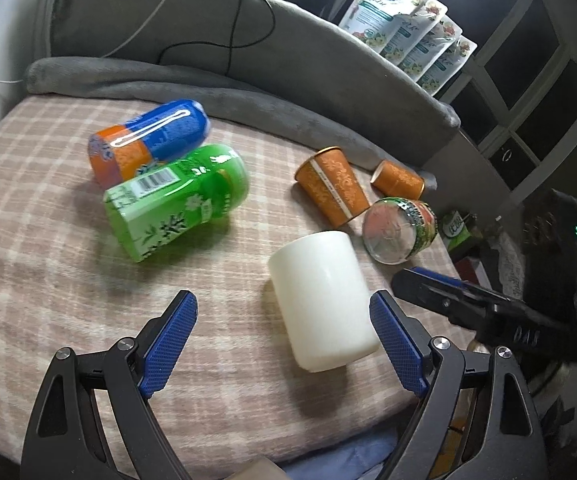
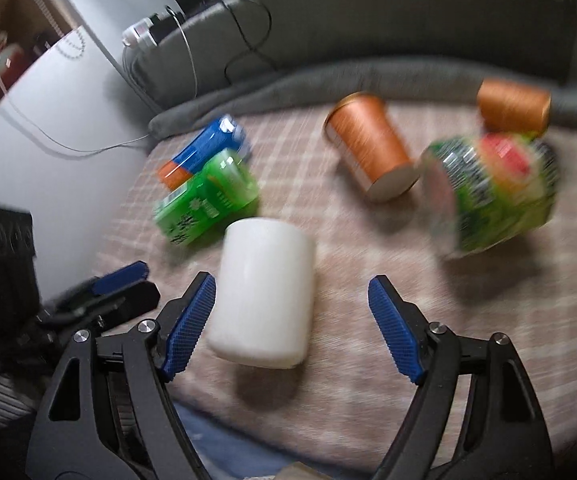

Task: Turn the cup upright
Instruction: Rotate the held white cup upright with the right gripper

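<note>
A plain white cup lies on its side on the checked blanket, near the front edge. It also shows in the right wrist view. My left gripper is open and empty, with the cup just inside its right finger. My right gripper is open and empty, with the cup close to its left finger. The right gripper shows in the left wrist view to the right of the cup. The left gripper shows in the right wrist view at the left.
Two orange paper cups lie on their sides behind the white cup. A green-labelled jar lies next to them. A green bottle and a blue and orange bottle lie at the left. A grey cushion borders the back.
</note>
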The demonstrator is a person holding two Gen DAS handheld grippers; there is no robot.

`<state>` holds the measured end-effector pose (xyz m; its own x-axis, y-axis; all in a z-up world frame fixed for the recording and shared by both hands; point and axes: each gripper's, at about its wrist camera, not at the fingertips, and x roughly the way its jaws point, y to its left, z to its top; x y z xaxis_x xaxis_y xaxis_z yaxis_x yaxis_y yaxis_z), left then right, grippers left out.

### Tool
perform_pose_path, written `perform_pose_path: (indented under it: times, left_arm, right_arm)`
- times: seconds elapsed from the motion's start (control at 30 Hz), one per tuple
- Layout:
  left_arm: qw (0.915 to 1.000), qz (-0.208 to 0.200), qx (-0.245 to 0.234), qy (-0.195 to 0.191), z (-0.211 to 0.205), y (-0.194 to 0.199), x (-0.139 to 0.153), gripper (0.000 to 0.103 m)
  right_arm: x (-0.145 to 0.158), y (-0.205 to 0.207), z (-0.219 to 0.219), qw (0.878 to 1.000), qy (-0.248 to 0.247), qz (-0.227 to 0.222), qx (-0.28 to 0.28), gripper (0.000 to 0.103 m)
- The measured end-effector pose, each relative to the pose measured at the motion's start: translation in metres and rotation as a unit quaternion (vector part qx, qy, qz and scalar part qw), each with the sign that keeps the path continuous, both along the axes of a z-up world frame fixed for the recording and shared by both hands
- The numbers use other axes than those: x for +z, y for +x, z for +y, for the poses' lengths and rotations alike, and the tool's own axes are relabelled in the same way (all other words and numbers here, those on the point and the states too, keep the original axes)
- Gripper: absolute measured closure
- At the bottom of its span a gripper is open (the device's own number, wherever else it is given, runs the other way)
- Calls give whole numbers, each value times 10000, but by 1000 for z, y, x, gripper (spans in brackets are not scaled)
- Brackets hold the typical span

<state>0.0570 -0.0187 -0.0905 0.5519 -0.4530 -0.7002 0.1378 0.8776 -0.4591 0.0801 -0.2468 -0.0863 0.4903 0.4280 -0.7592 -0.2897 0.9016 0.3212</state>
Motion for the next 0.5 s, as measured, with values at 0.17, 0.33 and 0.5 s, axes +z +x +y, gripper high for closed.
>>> perform_pose_path:
  times: [0.17,0.33,0.5]
  left_arm:
    - [9993,247,-156,-253,-7,12,-4,15]
    - [9964,599,-217,-568,-10,28,-14,15]
    - [9916,945,-304,-824,-21,44,-26,15]
  right_arm:
    - [12,-21,-14,9980,-315,-501,-219,22]
    - [18,-39,-33,9957,-366,-690,-496,22]
    - [17,-50,-49,9945,-245,-692,-742,22]
